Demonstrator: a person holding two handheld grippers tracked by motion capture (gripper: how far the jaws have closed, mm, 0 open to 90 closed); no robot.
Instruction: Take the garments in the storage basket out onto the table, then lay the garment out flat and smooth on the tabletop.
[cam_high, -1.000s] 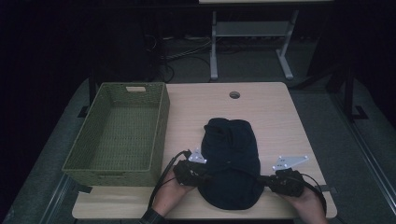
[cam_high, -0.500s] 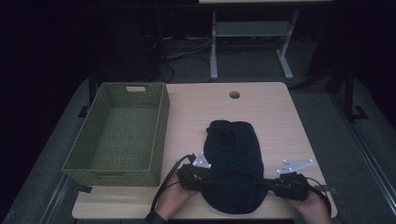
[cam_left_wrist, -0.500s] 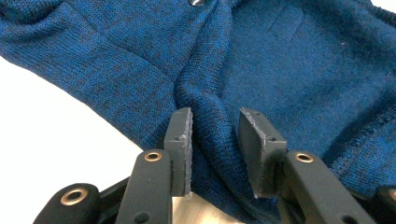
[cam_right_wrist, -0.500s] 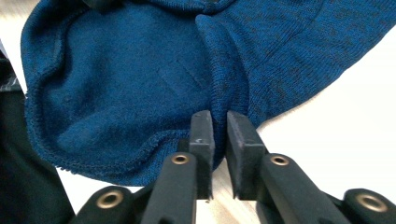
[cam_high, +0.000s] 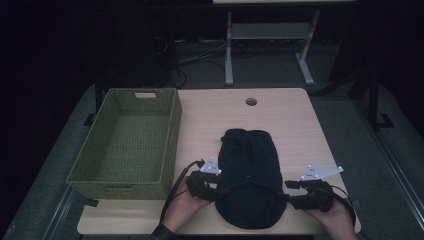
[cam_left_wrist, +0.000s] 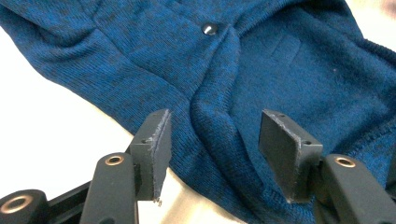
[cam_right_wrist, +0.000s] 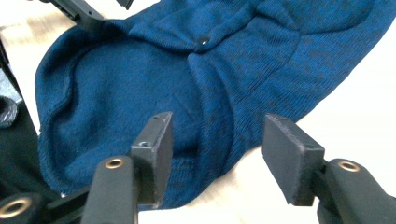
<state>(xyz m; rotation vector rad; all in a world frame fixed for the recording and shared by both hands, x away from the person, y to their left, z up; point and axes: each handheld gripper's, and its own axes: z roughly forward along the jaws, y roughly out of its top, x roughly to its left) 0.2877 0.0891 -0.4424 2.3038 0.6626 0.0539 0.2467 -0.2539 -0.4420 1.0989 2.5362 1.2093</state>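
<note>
A dark blue knitted garment (cam_high: 250, 170) with a snap button (cam_left_wrist: 209, 29) lies flat on the front middle of the wooden table (cam_high: 290, 115). My left gripper (cam_high: 216, 192) is at its left edge and my right gripper (cam_high: 292, 200) at its right edge, both near the hem. The left gripper (cam_left_wrist: 215, 126) has just been opening its jaws; a fold of the garment (cam_left_wrist: 280, 70) lies between them, untouched by the pads. The right gripper (cam_right_wrist: 215, 123) has also just been opening, astride the edge of the garment (cam_right_wrist: 140, 79), pads off the cloth.
A green woven basket (cam_high: 130, 140) with nothing in it stands on the table's left side, close to the left hand. A round cable hole (cam_high: 251, 101) sits at the table's far edge. Beyond are a desk frame (cam_high: 270, 30) and cables on a dark floor.
Both hands dipped slightly toward the near edge and came back. The garment lies about where it was.
</note>
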